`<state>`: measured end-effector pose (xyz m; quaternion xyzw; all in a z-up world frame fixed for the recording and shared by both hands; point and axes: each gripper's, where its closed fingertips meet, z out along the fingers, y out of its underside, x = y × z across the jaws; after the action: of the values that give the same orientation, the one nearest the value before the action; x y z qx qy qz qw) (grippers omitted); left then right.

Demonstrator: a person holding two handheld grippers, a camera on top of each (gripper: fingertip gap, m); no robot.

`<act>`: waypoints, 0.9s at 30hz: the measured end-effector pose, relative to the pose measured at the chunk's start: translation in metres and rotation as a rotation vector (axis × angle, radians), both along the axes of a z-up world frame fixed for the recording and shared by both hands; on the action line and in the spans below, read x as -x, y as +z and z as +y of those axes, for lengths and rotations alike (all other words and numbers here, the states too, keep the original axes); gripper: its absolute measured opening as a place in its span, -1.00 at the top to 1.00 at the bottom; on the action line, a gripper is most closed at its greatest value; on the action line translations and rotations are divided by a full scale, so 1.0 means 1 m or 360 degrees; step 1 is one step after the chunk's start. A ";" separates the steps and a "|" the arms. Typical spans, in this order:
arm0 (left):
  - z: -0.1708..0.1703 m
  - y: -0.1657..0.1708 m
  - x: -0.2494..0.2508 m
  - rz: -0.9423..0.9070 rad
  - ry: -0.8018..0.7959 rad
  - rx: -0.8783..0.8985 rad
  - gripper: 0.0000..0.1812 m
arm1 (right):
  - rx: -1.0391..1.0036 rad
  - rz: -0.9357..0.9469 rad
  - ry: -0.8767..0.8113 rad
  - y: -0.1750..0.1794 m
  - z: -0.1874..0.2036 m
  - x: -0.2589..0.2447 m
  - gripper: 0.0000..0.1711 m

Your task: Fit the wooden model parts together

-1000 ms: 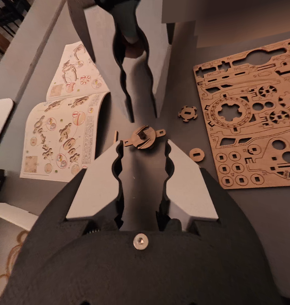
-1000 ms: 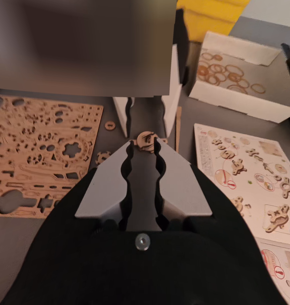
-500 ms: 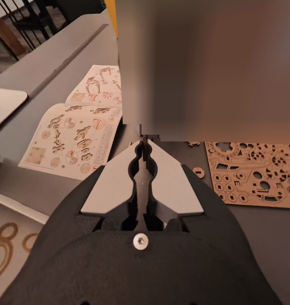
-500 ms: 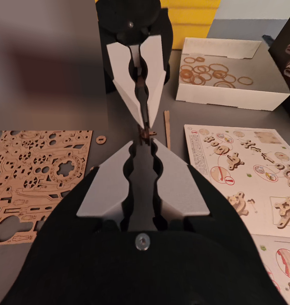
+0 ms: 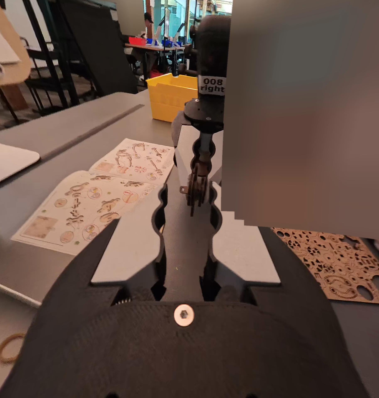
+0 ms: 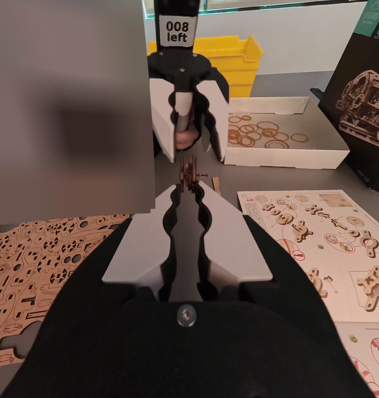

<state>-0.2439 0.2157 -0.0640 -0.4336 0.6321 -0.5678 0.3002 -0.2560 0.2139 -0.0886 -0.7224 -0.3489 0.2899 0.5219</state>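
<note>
A small wooden assembly [image 6: 187,172] of stacked discs with a short axle sticking out sideways is held on edge, above the grey table. My right gripper [image 6: 187,188] is shut on its near edge. My left gripper [image 5: 188,186] is open, with its fingertips on either side of the assembly [image 5: 196,189] and not touching it. In the right wrist view the left gripper [image 6: 196,159] faces mine from just behind the assembly. In the left wrist view the right gripper [image 5: 200,170] comes in from the far side.
A laser-cut wooden parts sheet [image 6: 44,258] lies on one side of the table and an open instruction booklet [image 6: 313,237] on the other. A white box [image 6: 281,157] holds rubber bands. A yellow bin [image 5: 169,99], a dark product box [image 6: 361,107] and a loose wooden stick [image 6: 216,185] are nearby. The tips of both grippers are at nearly the same place. About 10 cm separates my right fingertips from the loose wooden stick [image 6: 216,185].
The left gripper, shut on the assembly half a second ago, has opened. The right gripper has shut on the assembly. Both grippers now sit higher above the table.
</note>
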 end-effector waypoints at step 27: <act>-0.024 0.013 0.006 -0.0447 0.0159 -0.0957 0.86 | -0.0762 0.0020 0.0122 0.036 -0.018 0.004 0.84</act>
<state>-0.2501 0.1920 -0.0512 -0.2734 0.7018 -0.3946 0.5263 -0.2596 0.1962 -0.0525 -0.5624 -0.4315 0.2230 0.6692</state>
